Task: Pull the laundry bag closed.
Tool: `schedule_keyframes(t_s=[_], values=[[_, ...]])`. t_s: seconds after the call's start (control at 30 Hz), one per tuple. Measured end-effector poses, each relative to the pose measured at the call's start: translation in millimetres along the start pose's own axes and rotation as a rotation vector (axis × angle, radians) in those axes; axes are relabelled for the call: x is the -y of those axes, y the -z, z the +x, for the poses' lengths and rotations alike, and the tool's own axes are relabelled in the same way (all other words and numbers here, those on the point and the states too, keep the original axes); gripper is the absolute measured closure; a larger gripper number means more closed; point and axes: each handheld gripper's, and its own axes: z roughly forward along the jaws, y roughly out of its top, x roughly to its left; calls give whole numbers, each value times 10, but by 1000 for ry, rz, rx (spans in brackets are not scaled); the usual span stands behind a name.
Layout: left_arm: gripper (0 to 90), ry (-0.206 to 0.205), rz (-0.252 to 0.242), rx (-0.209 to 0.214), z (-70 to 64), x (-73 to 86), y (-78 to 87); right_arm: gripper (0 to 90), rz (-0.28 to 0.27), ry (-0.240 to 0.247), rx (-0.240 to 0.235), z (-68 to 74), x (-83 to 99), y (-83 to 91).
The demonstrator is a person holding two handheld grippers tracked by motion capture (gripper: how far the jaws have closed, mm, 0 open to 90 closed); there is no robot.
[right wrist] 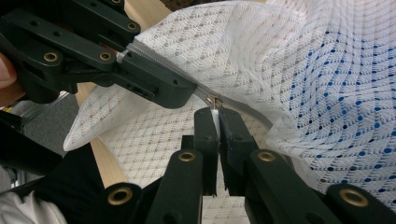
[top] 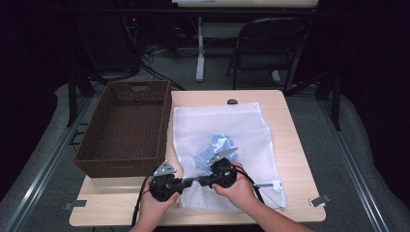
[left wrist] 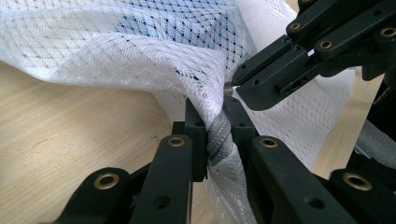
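Both tools [top: 196,182] at mesh bag [top: 241,125] edge

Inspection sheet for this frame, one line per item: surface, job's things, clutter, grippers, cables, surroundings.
Surface: light wooden table, metal clips at its front corners.
Job's things: white mesh laundry bag lying flat, a blue item inside; its grey zipper runs along the near edge.
Clutter: brown wicker basket at the table's left, nothing seen inside; small dark object at the far edge.
Grippers: left gripper shut on the zipper edge; right gripper shut on the zipper pull.
Cables: black cables trail toward the person.
Surroundings: folding chair, grey floor.
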Motion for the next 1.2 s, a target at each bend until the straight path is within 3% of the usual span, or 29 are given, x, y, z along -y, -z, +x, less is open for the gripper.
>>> schedule_keyframes(t_s=[0.53,0.67,0.93,1.2], values=[[836,-23,20,-5,-29,-12,-19,863,74,-53,-10,-20,-73,-7],[837,-25,20,-1,-34,-13,-16,863,92,-91,-23,-25,-87,10],[838,-25,10,-1,-43,-11,-15,863,128,-78,-20,-32,-159,30],[840,-26,9,0,-42,-11,-18,864,165,-104,-30,-49,-218,33]])
